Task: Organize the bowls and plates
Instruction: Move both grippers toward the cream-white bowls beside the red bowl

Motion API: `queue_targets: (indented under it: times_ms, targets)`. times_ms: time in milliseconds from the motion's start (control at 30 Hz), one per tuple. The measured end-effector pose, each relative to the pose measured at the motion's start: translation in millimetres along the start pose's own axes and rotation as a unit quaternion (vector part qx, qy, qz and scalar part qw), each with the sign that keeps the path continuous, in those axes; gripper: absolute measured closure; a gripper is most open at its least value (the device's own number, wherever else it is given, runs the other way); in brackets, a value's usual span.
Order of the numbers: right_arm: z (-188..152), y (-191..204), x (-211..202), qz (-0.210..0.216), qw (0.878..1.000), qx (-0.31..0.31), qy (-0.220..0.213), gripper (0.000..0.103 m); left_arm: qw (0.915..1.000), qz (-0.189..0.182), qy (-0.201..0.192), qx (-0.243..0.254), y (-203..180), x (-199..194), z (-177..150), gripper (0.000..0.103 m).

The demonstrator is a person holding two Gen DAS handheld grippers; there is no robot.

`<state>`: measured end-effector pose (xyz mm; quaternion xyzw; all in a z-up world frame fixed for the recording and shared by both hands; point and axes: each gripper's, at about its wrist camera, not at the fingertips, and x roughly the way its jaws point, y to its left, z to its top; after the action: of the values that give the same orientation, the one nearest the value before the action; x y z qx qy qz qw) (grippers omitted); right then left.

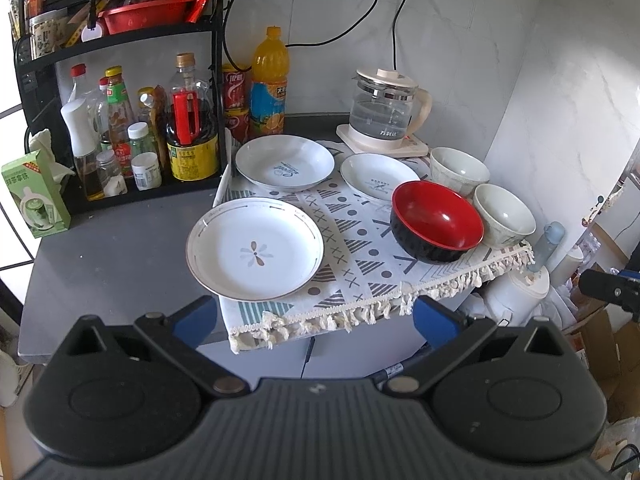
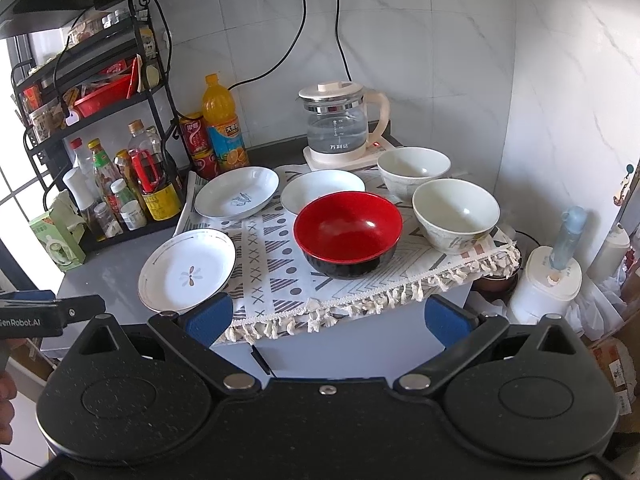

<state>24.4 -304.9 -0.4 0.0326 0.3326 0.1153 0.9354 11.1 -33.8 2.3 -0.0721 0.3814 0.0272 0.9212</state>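
Observation:
Three white plates lie on a patterned cloth (image 1: 352, 240): a flower-marked plate (image 1: 255, 249) (image 2: 187, 269) at the front left, a plate with blue print (image 1: 284, 162) (image 2: 237, 193) behind it, and a third plate (image 1: 376, 176) (image 2: 320, 190) to the right. A red-and-black bowl (image 1: 437, 221) (image 2: 347, 234) stands beside two white bowls (image 1: 504, 216) (image 1: 459, 170) (image 2: 455, 210) (image 2: 413, 169). My left gripper (image 1: 316, 320) is open and empty, in front of the table edge. My right gripper (image 2: 329, 320) is open and empty, also short of the edge.
A black rack (image 1: 120, 120) of bottles and jars stands at the left. An orange drink bottle (image 1: 269, 84) and a glass kettle (image 1: 384, 110) (image 2: 340, 128) stand at the back. A white appliance (image 2: 548, 284) and boxes sit below the table's right edge.

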Motion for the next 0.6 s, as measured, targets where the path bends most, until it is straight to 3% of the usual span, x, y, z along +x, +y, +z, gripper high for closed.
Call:
queue_targets:
  times_ms: [600]
  targets:
    - [9,-32,16,0.027,1.000,-0.007,0.012,0.000,0.9994,0.025,0.001,-0.025,-22,13,1,0.000]
